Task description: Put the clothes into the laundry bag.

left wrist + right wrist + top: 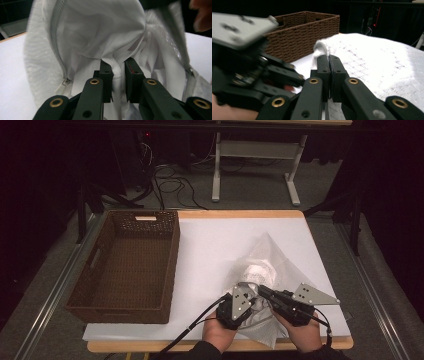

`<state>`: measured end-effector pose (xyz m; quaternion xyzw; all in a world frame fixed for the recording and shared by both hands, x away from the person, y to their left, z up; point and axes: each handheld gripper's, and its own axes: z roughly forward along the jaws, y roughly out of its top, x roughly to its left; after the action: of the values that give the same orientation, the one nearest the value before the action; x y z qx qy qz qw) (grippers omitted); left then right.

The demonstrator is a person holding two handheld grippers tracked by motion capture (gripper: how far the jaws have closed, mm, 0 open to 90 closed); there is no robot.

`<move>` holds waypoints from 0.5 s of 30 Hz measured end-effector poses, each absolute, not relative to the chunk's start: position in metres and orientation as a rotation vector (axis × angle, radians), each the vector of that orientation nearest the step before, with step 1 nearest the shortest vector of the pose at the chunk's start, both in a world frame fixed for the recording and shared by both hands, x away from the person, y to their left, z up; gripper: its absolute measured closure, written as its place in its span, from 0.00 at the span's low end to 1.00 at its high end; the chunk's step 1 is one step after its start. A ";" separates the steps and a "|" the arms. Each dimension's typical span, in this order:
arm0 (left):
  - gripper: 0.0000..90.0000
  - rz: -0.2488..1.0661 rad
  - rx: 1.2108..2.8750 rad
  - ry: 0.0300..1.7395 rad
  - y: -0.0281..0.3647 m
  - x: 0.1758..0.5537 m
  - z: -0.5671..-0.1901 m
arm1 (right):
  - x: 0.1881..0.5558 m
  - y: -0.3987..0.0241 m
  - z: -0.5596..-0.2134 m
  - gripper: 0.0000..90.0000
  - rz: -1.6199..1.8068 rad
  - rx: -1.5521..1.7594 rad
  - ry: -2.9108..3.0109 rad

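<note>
A white mesh zip bag (272,255) lies on the white table cover near the front right, with white cloth (100,32) inside its open zippered mouth. My left gripper (248,292) reaches into that mouth; in the left gripper view the left gripper (117,72) is shut on a fold of the white cloth. My right gripper (263,291) comes in from the right, close beside the left one. In the right gripper view the right gripper (329,65) is shut on the bag's zippered edge (322,47). The left gripper's body (249,72) shows blurred at the left of that view.
A brown wicker basket (172,260) with nothing in it stands on the left half of the table, also seen as the basket (304,32) behind the grippers. The white table cover (215,245) lies bare between basket and bag. Beyond the table are a desk frame and cables on the floor.
</note>
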<state>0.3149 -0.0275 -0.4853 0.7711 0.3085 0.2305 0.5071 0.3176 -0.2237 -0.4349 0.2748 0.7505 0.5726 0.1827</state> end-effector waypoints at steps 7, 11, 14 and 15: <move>0.87 0.528 1.864 0.812 -0.043 0.341 -0.504 | 0.315 -0.230 -0.429 1.00 1.642 0.783 2.087; 0.82 0.491 1.856 0.830 -0.047 0.347 -0.511 | 0.316 -0.235 -0.429 1.00 1.637 0.802 2.079; 0.66 0.465 1.844 0.829 -0.040 0.340 -0.508 | 0.318 -0.238 -0.433 1.00 1.630 0.801 2.085; 0.61 0.467 1.842 0.823 -0.036 0.337 -0.506 | 0.318 -0.238 -0.433 1.00 1.623 0.810 2.086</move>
<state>0.3366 -0.0357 -0.5060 0.7652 0.3417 0.1941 0.5100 0.3178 -0.2377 -0.4334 0.2880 0.7412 0.5767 0.1874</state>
